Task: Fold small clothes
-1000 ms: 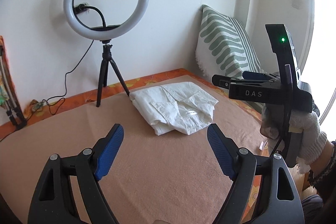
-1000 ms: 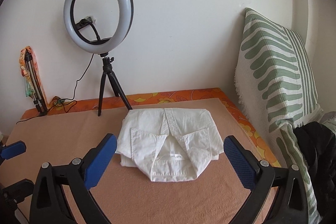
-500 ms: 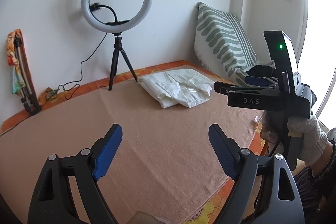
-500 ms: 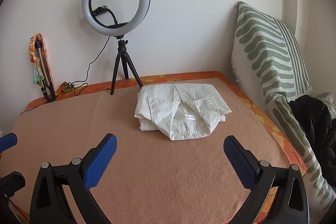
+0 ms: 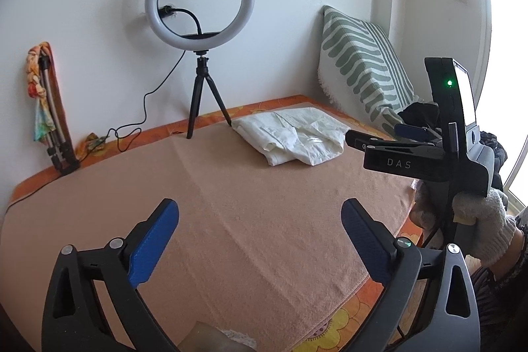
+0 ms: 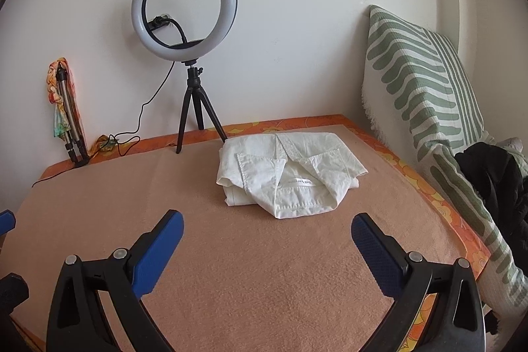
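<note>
A white shirt (image 6: 288,172) lies folded in a compact bundle, collar up, at the far right of the tan cloth (image 6: 250,266). It also shows in the left wrist view (image 5: 295,137). My left gripper (image 5: 260,241) is open and empty, well back from the shirt above the cloth's near edge. My right gripper (image 6: 267,248) is open and empty, a short way in front of the shirt. The right gripper's body (image 5: 425,154) shows side-on in the left wrist view, held by a gloved hand.
A ring light on a black tripod (image 6: 193,108) stands at the back by the wall, close behind the shirt, its cable trailing left. A folded tripod (image 6: 67,121) leans at the back left. A green striped pillow (image 6: 422,81) and dark clothing (image 6: 491,183) lie at the right.
Both grippers have drawn back from the folded shirt, which now sits farther off and smaller in both views. The shirt has not moved. Both grippers stay open.
</note>
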